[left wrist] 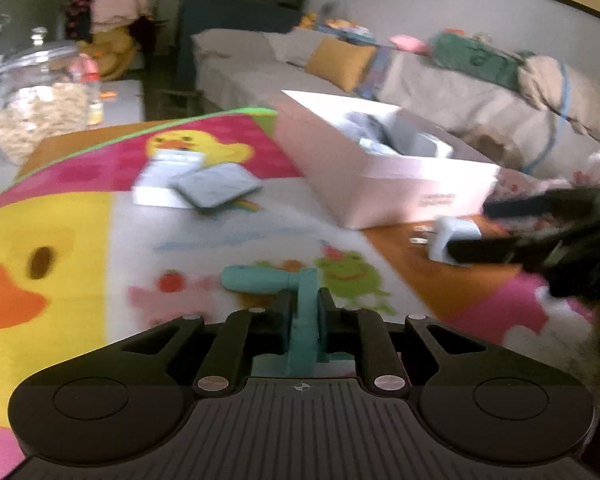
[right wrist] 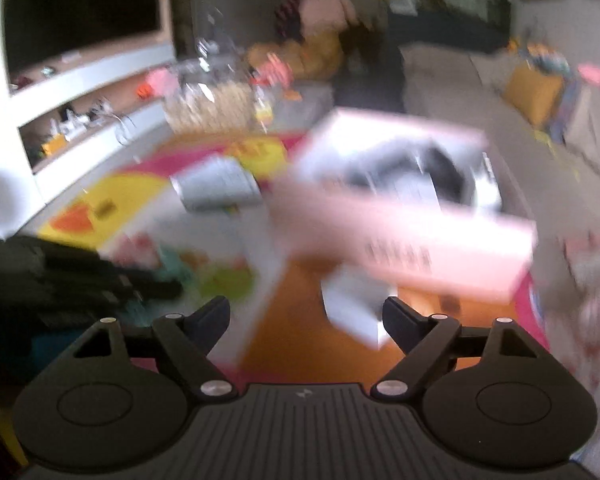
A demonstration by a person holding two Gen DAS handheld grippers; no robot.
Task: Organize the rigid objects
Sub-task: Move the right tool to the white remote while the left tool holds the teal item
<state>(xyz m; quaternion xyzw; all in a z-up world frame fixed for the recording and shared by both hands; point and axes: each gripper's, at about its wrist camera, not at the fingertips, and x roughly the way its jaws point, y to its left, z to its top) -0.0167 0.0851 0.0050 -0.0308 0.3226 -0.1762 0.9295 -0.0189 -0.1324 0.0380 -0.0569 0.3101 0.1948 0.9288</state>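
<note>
Left gripper (left wrist: 303, 312) clamped on the stem of a teal plastic tool (left wrist: 260, 278), apparently stiff and light, over the play mat (left wrist: 60, 220); right gripper (right wrist: 305, 316) wide open, empty, near the white box (right wrist: 400, 240)

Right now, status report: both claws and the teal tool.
Left claw shut on teal tool. Right claw open, small white object between its fingers. Open white box ahead.
</note>
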